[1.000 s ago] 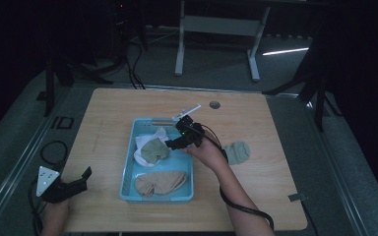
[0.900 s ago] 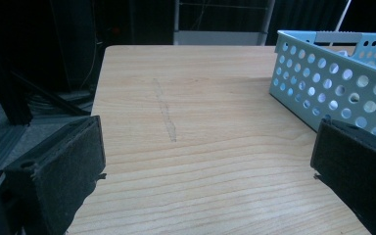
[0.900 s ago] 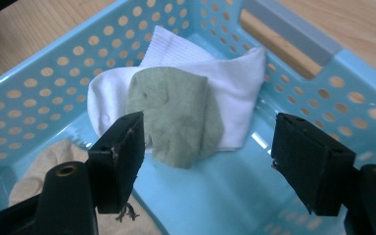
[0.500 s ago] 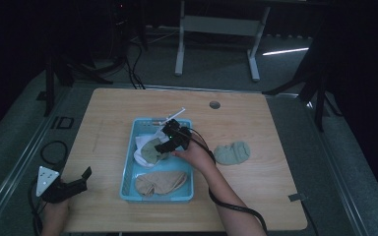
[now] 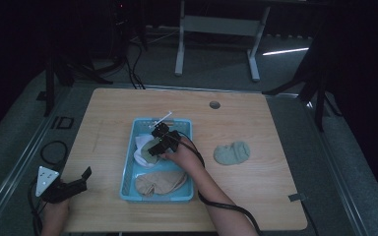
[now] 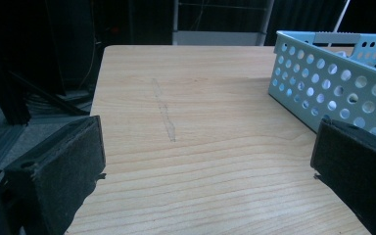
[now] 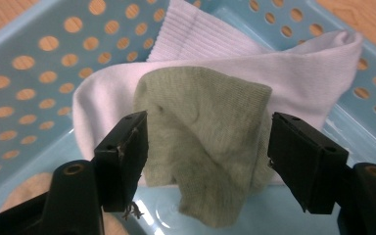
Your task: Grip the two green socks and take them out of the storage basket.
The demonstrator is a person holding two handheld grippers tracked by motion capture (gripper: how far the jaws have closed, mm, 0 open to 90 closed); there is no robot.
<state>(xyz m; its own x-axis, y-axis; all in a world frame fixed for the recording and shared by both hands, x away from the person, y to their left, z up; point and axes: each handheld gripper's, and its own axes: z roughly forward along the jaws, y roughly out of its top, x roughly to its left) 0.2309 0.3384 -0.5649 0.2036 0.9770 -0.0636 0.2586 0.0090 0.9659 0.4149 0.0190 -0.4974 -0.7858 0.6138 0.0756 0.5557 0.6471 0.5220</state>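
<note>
Two black grippers are at work over the pale wooden counter (image 5: 108,118). Nearest, at the counter's front left corner, the left gripper (image 5: 81,177) rests low with its jaws spread wide and nothing between them; its own view looks across bare wood toward the side wall of the light blue perforated plastic basket (image 6: 323,83). Beyond it, the right gripper (image 7: 205,156) reaches down into that basket, jaws wide apart on either side of a sage-green sock (image 7: 205,147), not closed on it. This sock lies on top of a white ribbed sock (image 7: 284,78). A tan sock (image 5: 160,182) lies in the basket's near end. Another grey-green sock (image 5: 232,152) sits on the counter well to the right.
</note>
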